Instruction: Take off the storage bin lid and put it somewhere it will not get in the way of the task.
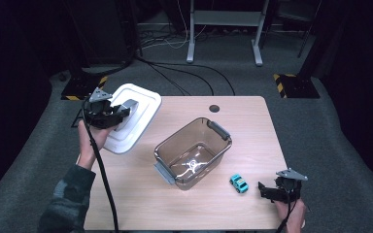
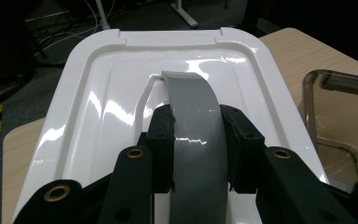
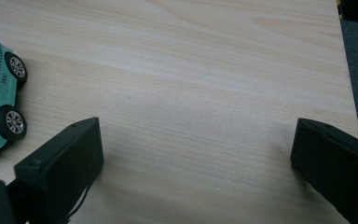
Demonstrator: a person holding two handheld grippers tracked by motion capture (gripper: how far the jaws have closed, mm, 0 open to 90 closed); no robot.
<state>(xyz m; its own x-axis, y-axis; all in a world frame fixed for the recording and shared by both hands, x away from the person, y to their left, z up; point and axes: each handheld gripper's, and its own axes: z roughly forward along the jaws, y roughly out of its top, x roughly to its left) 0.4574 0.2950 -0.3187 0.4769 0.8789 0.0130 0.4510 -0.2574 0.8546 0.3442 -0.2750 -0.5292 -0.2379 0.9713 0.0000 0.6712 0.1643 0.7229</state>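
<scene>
My left gripper [image 1: 119, 112] is shut on the grey handle [image 2: 196, 135] of a white box lid [image 1: 133, 116], which hangs over the table's far left corner. In the left gripper view the jaws clamp the handle from both sides, and the lid [image 2: 102, 93] spreads out beyond them. A clear brown plastic box [image 1: 194, 151] with grey end handles stands empty at mid-table. A small teal toy car [image 1: 239, 183] lies to its right. My right gripper [image 1: 267, 190] rests open near the front right edge, just right of the car [image 3: 0, 98]; bare wood lies between its jaws [image 3: 193, 154].
The wooden table [image 1: 252, 126] has a round cable hole [image 1: 214, 108] at its far edge. Beyond it are grey carpet, floor cables [image 1: 184, 73] and a white desk frame [image 1: 223, 29]. Yellow-black striped stand bases sit at both far sides.
</scene>
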